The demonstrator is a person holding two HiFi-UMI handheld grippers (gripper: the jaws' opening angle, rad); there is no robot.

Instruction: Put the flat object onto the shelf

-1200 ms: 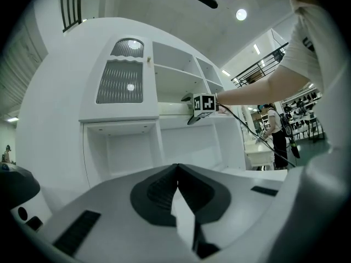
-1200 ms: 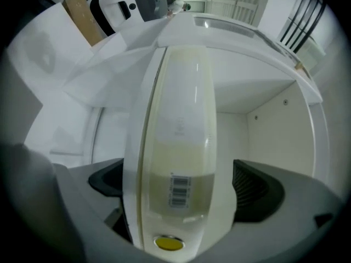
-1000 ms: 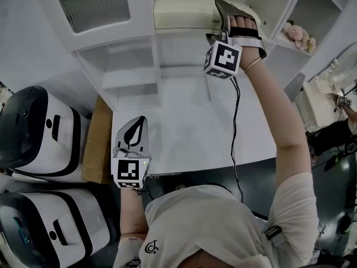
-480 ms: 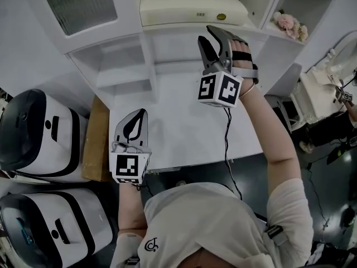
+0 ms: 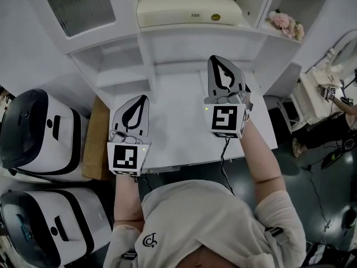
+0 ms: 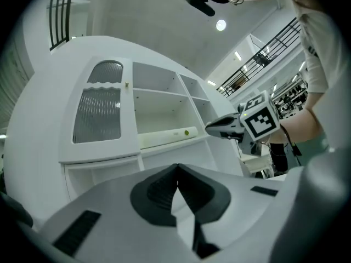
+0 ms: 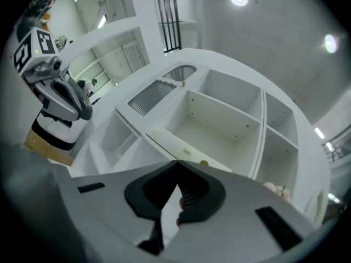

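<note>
The flat object, a cream slab (image 5: pixel 189 10) with a small yellow-green dot, lies on the white shelf (image 5: pixel 195 35); it also shows in the left gripper view (image 6: pixel 167 137) and the right gripper view (image 7: pixel 175 147). My right gripper (image 5: pixel 215 58) hangs over the white table, well short of the shelf. Its jaws have just been closing and now stand shut with nothing between them (image 7: pixel 177 164). My left gripper (image 5: pixel 143 97) is level over the table's left part, shut and empty (image 6: pixel 177 166). Each gripper sees the other: the right gripper (image 6: pixel 211 129) and the left gripper (image 7: pixel 86 113).
The white table (image 5: pixel 178 133) runs under both grippers. Two white and black machines (image 5: pixel 33 133) and a brown cardboard box (image 5: pixel 96 144) stand at the left. Pink flowers (image 5: pixel 285 24) sit in a side compartment. A ribbed-glass cabinet door (image 5: pixel 78 4) is upper left.
My right gripper drew back from the shelf toward me, rolled over and closed its jaws; the cream slab stayed on the shelf. The left gripper rose a little.
</note>
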